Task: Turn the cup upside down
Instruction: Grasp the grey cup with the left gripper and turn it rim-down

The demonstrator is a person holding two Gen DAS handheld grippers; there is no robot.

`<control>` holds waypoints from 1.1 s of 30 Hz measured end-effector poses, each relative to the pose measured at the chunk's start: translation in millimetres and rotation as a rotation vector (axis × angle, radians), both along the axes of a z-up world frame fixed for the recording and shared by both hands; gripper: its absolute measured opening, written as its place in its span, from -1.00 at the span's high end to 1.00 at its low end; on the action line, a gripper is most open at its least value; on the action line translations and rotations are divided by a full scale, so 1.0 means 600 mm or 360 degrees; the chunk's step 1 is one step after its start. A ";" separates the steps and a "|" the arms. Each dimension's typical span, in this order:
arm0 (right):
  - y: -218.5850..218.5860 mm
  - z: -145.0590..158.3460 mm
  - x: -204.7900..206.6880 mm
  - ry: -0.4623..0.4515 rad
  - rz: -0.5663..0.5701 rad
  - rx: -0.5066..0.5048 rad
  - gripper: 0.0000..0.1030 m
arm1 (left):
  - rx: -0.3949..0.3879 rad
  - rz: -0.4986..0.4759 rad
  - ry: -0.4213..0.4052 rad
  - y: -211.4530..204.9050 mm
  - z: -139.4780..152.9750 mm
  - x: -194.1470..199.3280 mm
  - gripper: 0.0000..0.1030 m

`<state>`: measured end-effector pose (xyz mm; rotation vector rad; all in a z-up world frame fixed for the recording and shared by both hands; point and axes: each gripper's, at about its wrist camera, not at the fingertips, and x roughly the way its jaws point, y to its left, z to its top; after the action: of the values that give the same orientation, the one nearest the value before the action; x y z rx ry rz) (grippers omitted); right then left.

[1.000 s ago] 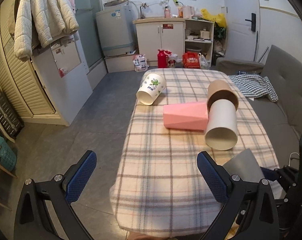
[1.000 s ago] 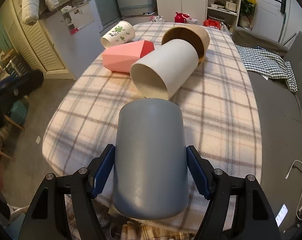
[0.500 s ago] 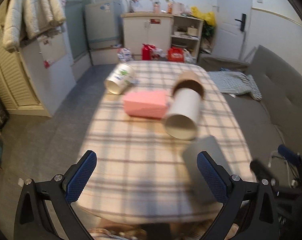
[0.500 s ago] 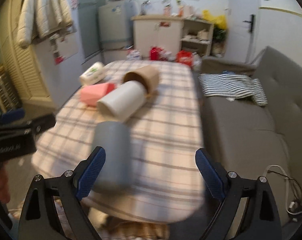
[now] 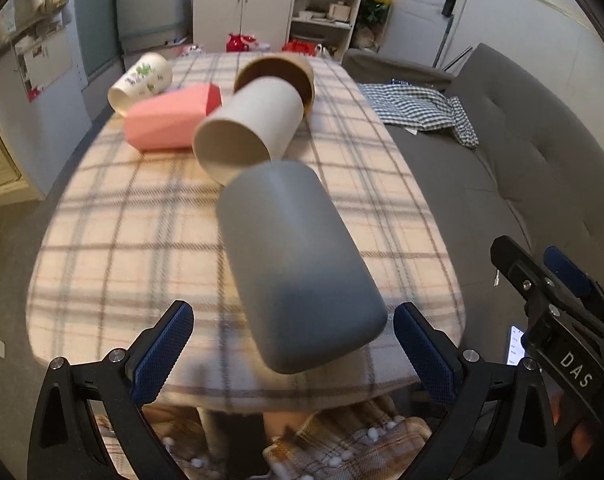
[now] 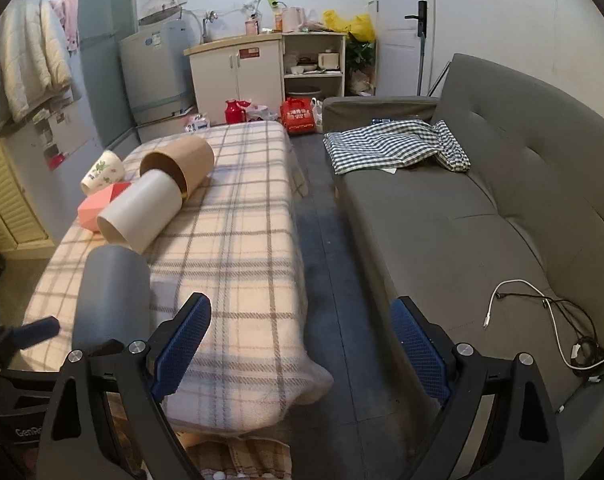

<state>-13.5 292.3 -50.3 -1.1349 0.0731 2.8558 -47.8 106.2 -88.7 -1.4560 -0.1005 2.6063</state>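
A grey cup [image 5: 298,264] lies on its side near the front edge of the plaid-covered table [image 5: 142,232], its closed base toward me. My left gripper [image 5: 294,352] is open, its blue pads on either side of the cup's near end, not touching it. The cup also shows at the left of the right wrist view [image 6: 112,296]. My right gripper [image 6: 302,344] is open and empty, off the table's right side above the floor; it shows at the right of the left wrist view [image 5: 557,304].
A white cup [image 5: 246,132], a brown cup [image 5: 282,72], a pink faceted cup [image 5: 170,120] and a printed white cup [image 5: 142,80] lie on their sides farther back. A grey sofa [image 6: 481,220] with a checked cloth [image 6: 393,144] stands right of the table.
My right gripper let go of the grey cup and swung off to the right. My left gripper moved right and forward until its open jaws flank the cup.
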 end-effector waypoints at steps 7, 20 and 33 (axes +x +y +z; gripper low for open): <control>0.006 -0.018 -0.008 -0.0042 0.0002 -0.0013 -0.78 | 0.0071 -0.0016 -0.0076 0.003 -0.028 -0.019 -0.60; -0.015 -0.014 -0.009 -0.0016 0.0046 -0.0012 -0.78 | -0.0127 -0.0160 0.0066 -0.027 0.032 -0.008 -0.50; -0.042 -0.006 -0.007 -0.0001 0.0095 0.0018 -0.78 | -0.0118 -0.0081 0.0194 -0.085 0.068 -0.023 -0.43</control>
<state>-17.7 267.1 -54.0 -1.1550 0.0236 2.9038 -61.8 55.1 -48.0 -1.2995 0.0476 2.6760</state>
